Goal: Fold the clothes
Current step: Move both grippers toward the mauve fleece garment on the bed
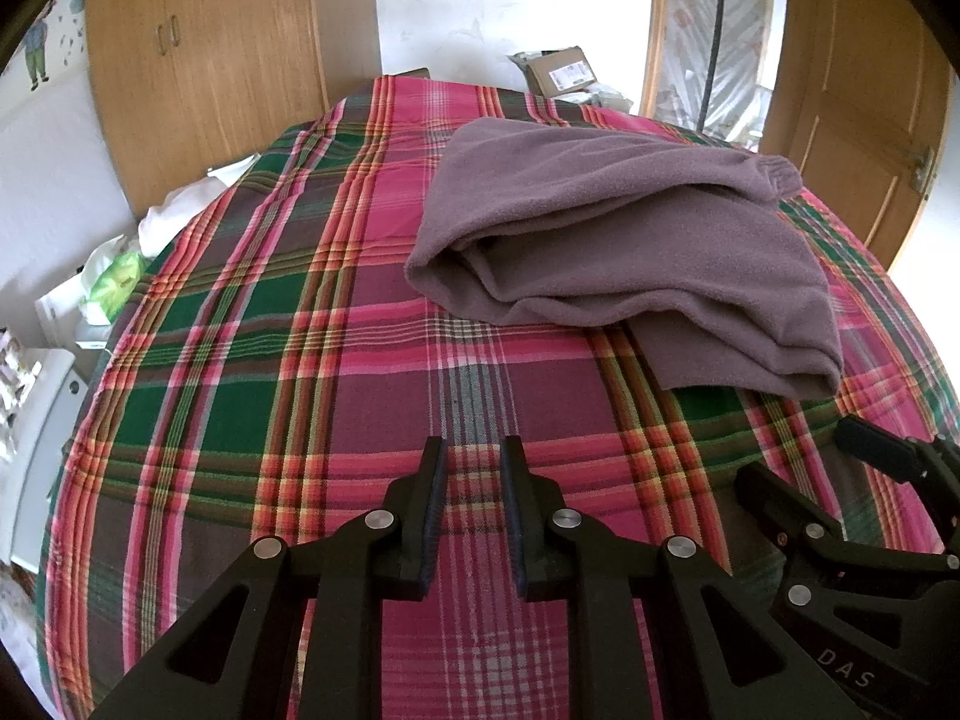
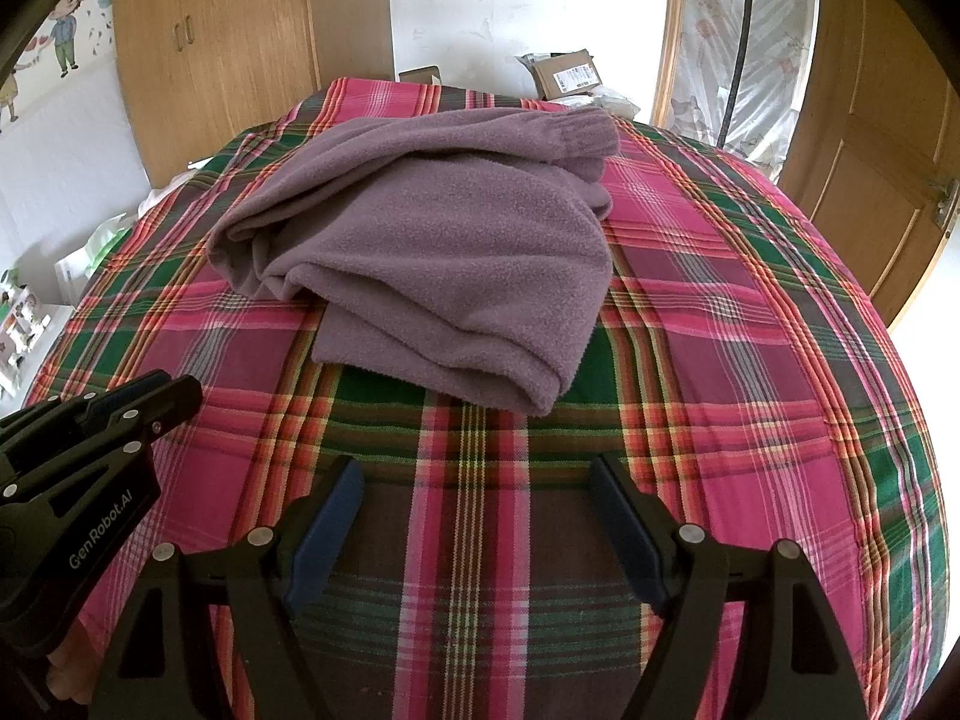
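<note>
A purple fleece garment lies loosely folded in a bundle on the plaid bed cover. Its ribbed cuff points to the far right. My left gripper hovers over the cover short of the garment, its jaws a narrow gap apart with nothing between them. My right gripper stands wide open and empty, just in front of the garment's near edge. Each gripper shows in the other's view: the right gripper at the right, the left gripper at the left.
A wooden wardrobe stands at the back left and a wooden door at the right. A cardboard box sits beyond the bed's far edge. White bags and packets lie beside the bed's left edge.
</note>
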Motion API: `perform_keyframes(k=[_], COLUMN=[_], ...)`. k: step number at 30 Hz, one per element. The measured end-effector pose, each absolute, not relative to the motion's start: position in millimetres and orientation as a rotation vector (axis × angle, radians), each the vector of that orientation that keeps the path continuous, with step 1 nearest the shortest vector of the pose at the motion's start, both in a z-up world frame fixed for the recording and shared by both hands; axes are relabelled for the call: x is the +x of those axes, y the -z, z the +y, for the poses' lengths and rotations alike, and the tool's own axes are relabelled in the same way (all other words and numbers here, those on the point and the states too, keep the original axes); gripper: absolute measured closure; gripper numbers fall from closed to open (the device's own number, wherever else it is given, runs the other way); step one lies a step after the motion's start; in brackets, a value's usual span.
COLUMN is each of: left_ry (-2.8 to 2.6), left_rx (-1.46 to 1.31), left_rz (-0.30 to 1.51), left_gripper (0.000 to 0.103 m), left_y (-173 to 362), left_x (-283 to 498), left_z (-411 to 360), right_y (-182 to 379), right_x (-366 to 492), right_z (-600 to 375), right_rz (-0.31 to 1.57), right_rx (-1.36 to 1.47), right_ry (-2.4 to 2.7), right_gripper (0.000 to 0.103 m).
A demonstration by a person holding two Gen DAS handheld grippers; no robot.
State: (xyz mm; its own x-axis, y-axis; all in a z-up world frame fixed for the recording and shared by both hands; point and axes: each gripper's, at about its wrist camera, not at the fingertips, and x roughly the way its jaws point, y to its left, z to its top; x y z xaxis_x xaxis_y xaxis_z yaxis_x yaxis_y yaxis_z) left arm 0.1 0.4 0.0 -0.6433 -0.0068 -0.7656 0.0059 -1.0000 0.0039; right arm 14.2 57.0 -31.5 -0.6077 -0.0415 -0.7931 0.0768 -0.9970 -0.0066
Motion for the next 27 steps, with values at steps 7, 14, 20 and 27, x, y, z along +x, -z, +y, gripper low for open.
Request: perform_keyframes(k=[7,14,20,27], left_ry=[2.815,2.788,2.846,3.031], left_rx=[1.308,1.291,1.377,1.215], left_rz=[-0.053,-0.103,-0.064,-0.179], left_gripper=[0.085,0.073,0.073,0.073], left_y=[0,0,-6,-49], left_x=[1,1,-4,-10], left_z=[4,8,-1,7], right_y=[32,33,33,18], right_x=[13,12,14,12], right_z=[57,54,56,63], right_rz=[0.069,0.069,0.077,0.096], right_rx=[1.364,1.365,1.353,1.279], right_ry=[2.754,2.75,2.738,2.664], right_gripper=[0.022,0.02,0.027,0.066])
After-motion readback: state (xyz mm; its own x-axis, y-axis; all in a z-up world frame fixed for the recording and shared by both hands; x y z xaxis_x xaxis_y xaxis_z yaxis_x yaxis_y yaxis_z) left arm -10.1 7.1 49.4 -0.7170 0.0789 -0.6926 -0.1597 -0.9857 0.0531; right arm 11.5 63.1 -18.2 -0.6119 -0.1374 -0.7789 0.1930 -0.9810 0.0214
